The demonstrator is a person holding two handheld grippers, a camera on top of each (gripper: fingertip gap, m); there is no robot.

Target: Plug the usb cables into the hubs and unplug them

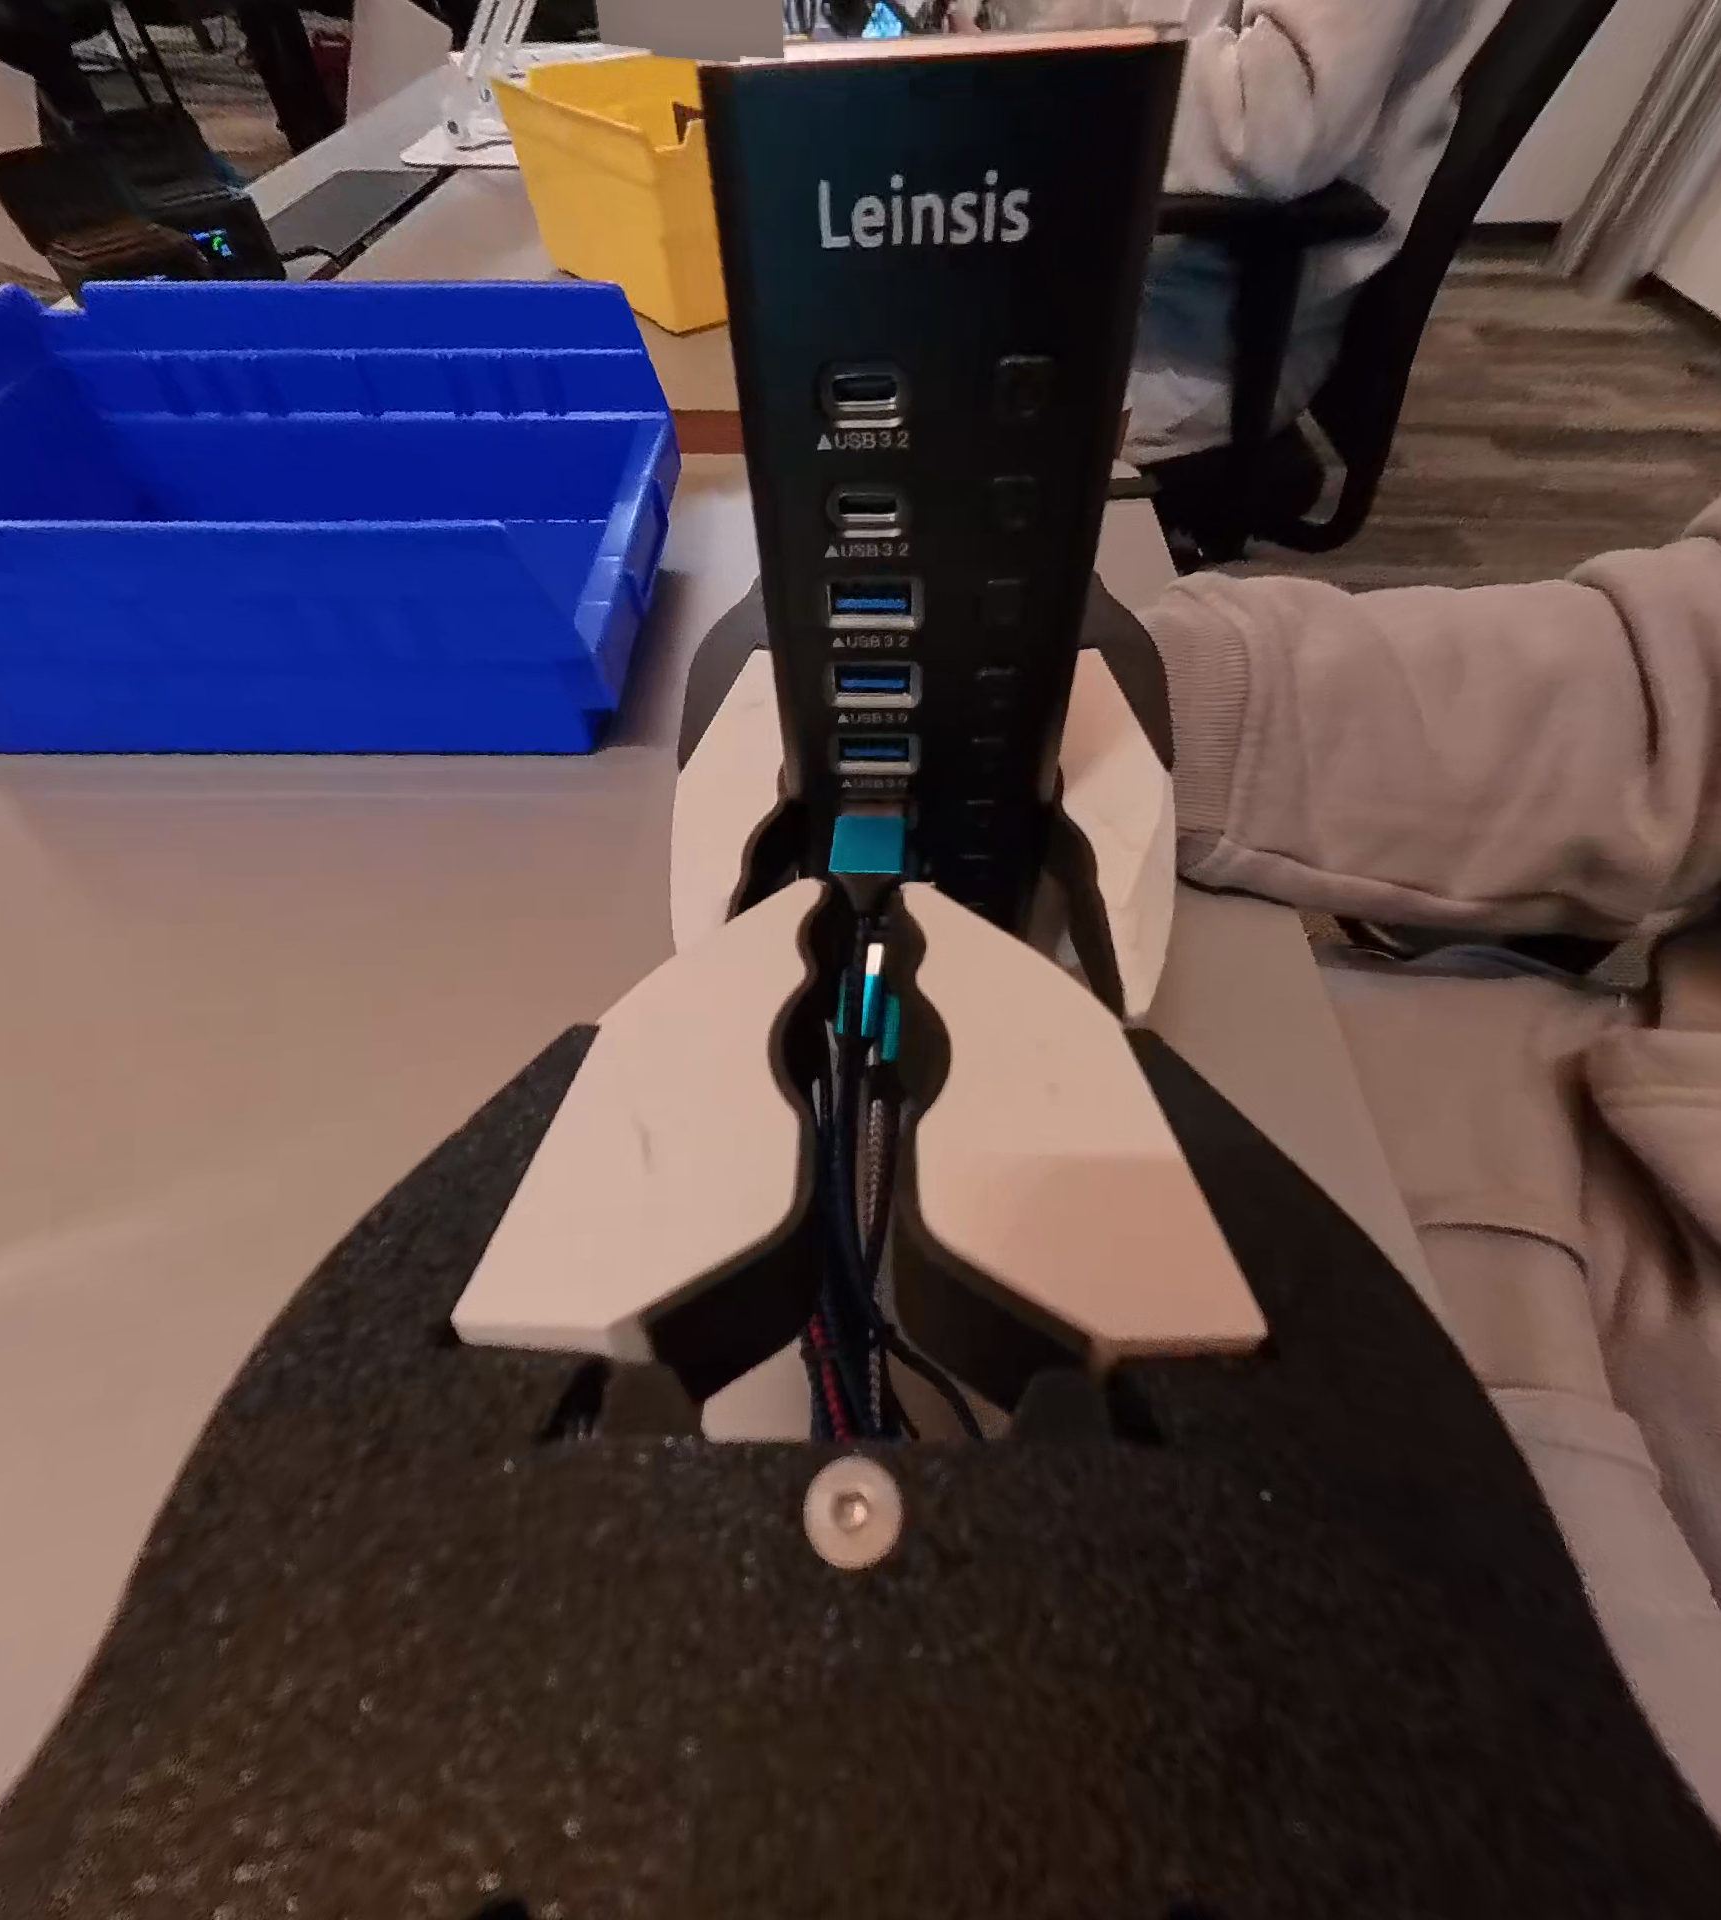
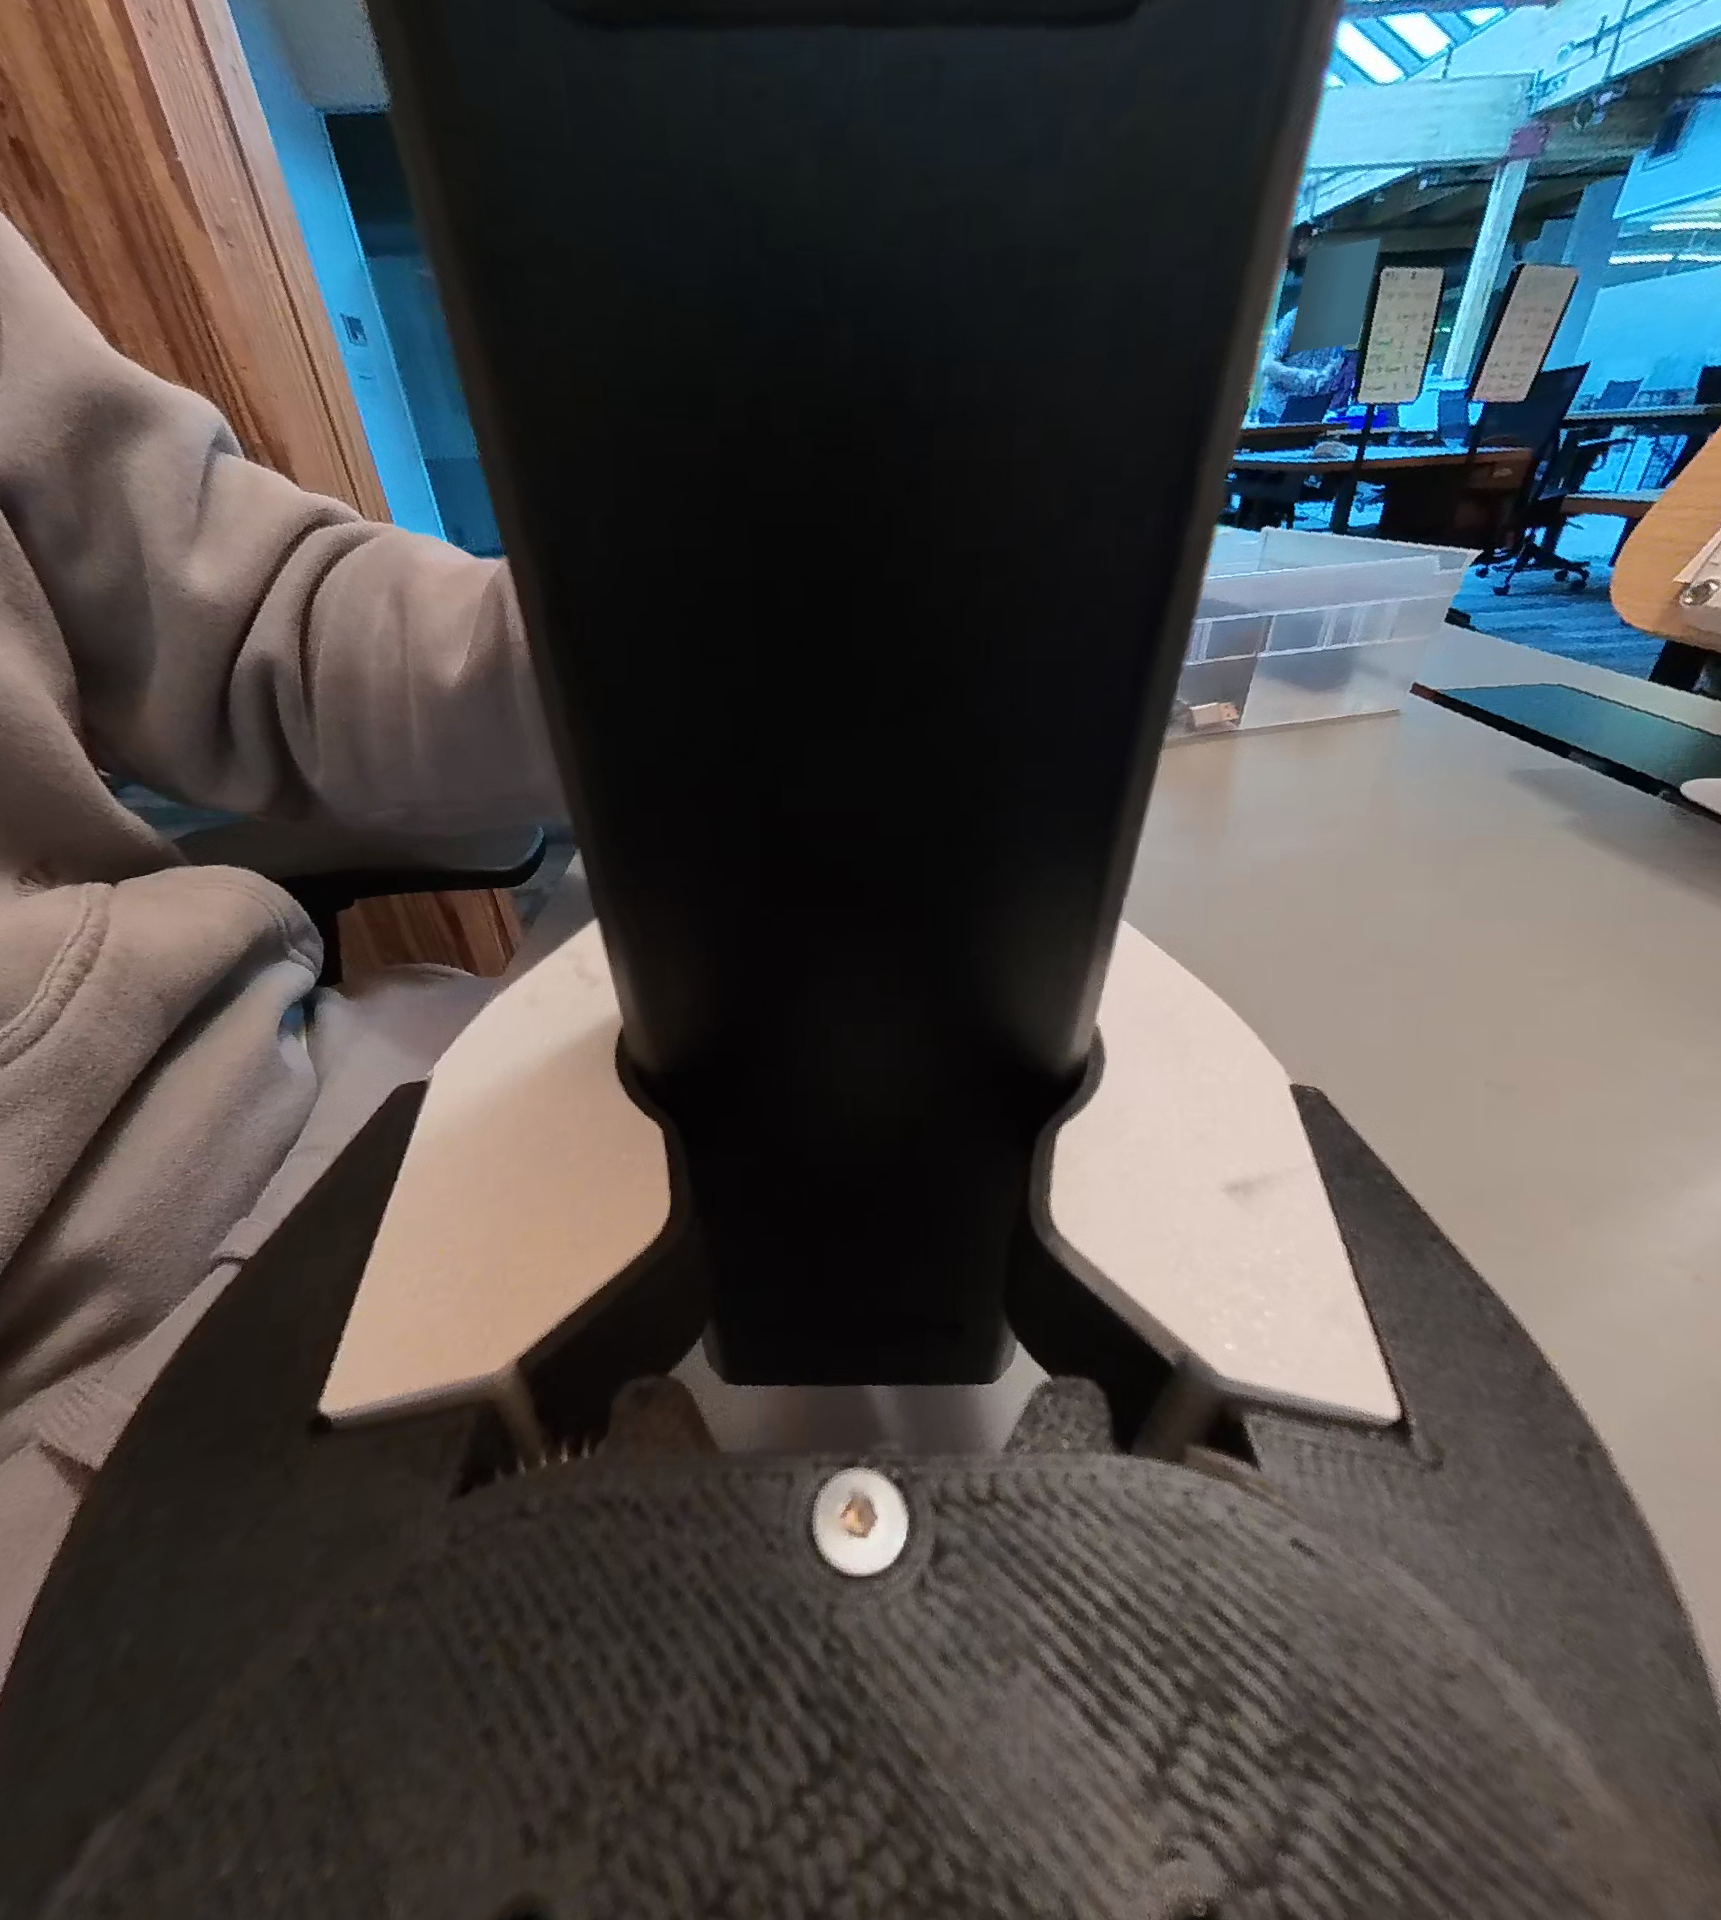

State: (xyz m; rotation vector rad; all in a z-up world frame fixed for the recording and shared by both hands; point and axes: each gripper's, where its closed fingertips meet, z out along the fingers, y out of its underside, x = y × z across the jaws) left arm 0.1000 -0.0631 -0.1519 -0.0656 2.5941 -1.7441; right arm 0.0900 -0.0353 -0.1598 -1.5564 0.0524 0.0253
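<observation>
The USB hub (image 1: 923,416), a tall black tower, stands upright between the two grippers, held off the pale table (image 1: 212,987) as far as can be seen, its base hidden behind white fingers. Its port face looks toward the left wrist camera: two small oval ports above, three blue rectangular ports below them, and a column of dark buttons to the right that is hard to make out. Below the lowest blue port a teal plug (image 1: 868,842) sits in a port, the joint partly covered by the fingertips. The left gripper (image 1: 864,904) is drawn narrow around the cable just behind that plug; whether its pads actually pinch the cable cannot be told. A bundle of braided cables (image 1: 861,1226) runs back between its fingers, with a second loose teal connector (image 1: 877,997) lying among them. The right gripper (image 2: 856,1081) clamps the hub's lower body from the opposite side; in its view only the plain black back of the hub (image 2: 856,623) shows, its top cut off. A blue bin (image 1: 264,520) and a yellow bin (image 1: 617,177) sit beyond on the left, and a grey sleeve (image 1: 1458,727) reaches in from the right.
</observation>
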